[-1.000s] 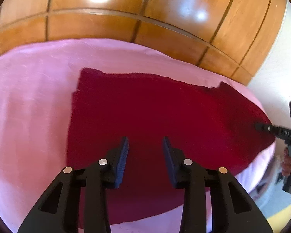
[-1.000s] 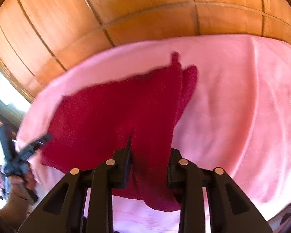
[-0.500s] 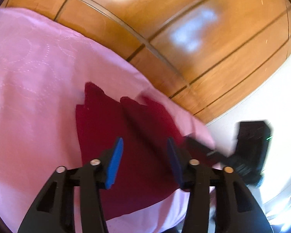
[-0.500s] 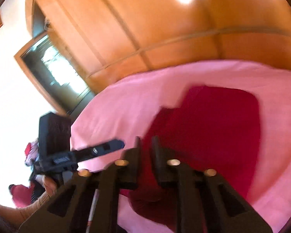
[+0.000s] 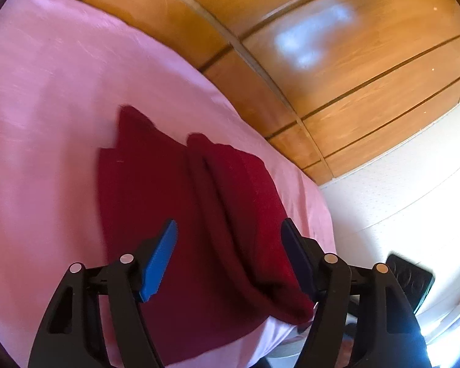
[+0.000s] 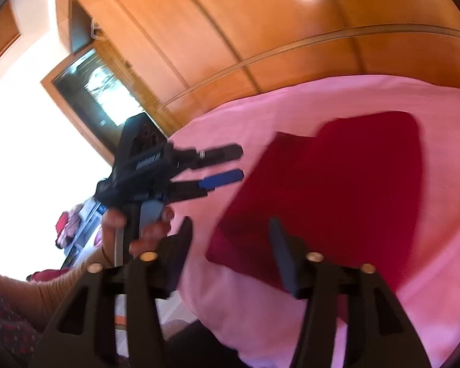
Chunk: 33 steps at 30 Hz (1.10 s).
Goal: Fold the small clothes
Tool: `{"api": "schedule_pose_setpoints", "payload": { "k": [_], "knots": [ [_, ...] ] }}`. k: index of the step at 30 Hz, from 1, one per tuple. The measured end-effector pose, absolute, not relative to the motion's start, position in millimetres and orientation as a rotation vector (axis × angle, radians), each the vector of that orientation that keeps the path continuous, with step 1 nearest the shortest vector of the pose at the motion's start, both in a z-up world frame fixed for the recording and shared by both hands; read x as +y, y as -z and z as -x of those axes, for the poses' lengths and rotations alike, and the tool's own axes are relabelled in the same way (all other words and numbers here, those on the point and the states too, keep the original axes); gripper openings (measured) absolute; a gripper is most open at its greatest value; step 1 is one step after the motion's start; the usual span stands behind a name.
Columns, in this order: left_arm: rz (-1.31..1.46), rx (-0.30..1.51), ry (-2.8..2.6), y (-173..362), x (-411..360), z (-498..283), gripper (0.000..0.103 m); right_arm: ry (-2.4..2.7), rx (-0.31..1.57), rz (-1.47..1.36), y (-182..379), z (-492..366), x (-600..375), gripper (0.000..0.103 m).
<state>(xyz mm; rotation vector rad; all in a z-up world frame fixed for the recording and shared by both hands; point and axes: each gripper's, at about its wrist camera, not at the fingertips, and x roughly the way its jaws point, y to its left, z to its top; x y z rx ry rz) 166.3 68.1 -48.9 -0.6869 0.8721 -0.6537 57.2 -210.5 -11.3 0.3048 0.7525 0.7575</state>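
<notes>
White lettering runs along the side of the left gripper (image 6: pixel 222 164), at about nine o'clock in the right wrist view, too blurred to read. No other text shows.

garment: dark red cloth (image 5: pixel 168 214), small, knit-looking
state: folded, one flap doubled over the right part
place: flat on the pink bed cover, just ahead of both grippers, below their fingers
</notes>
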Motion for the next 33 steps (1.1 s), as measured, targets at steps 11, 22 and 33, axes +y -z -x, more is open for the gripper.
{"api": "schedule_pose_setpoints", "payload": {
  "k": [11,22,33],
  "knots": [
    [0.621,1.073,0.708,72,-6,-226,0.063,-0.586,0.775,-0.359,47,-30,-265,0.067],
    [0.360,0.843,0.633,5,18,-169,0.021,-0.697,0.717,-0.370,22,-14,-268,0.073],
    [0.326,0.965,0.412,74,71,-179,0.025,-0.753,0.863,-0.228,66,-42,-173,0.069]
  ]
}}
